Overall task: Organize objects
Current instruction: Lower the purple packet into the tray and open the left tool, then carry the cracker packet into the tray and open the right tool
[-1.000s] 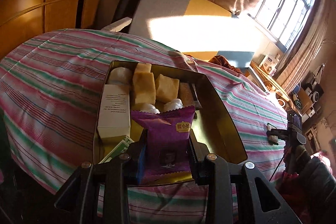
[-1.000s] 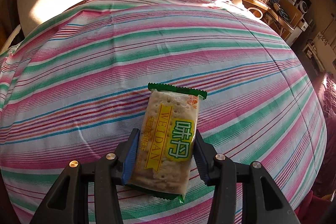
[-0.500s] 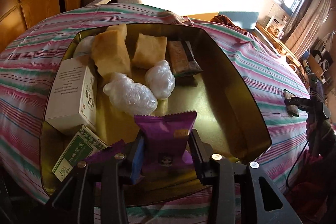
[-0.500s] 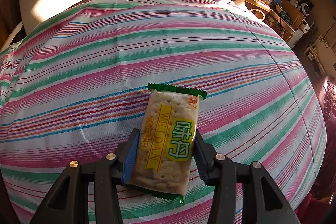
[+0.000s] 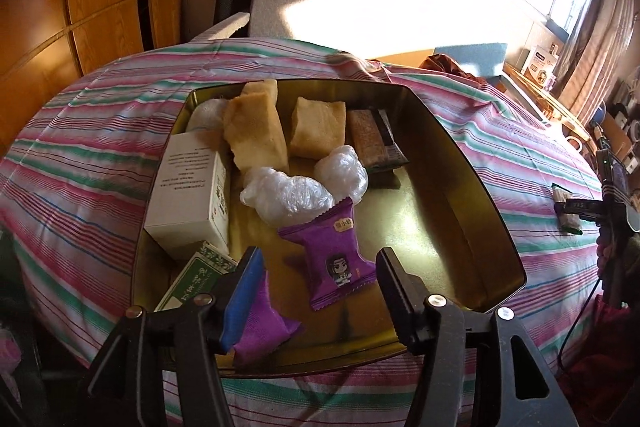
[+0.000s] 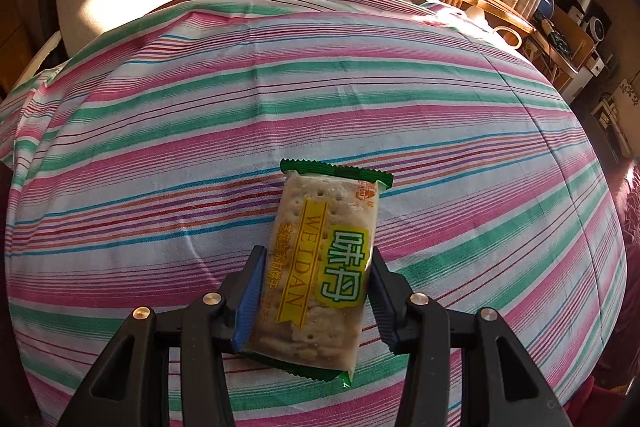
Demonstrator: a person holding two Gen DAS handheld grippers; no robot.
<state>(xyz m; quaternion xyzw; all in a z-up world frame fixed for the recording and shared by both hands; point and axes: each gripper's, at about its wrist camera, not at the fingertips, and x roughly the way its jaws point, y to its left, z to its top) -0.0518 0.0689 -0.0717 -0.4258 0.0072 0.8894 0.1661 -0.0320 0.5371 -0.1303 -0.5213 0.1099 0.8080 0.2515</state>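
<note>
right wrist: fingers [image 6: 316,297] clamped on cracker pack [image 6: 320,275] over striped cloth [image 6: 200,147], sunlit room.

The gold tin [image 5: 460,155] holds 2 purple snack packets [image 5: 334,251], 2 unwrapped sponge-cake pieces [image 5: 256,135], 3 clear-plastic-wrapped balls [image 5: 286,193], 1 white carton [image 5: 188,195], 1 green-and-white box [image 5: 196,277] and 1 dark-wrapped bar [image 5: 374,143]. Outside it there is 1 green-edged Weidan cracker packet [image 6: 324,259]. There are 2 tongs [image 5: 316,283].
</note>
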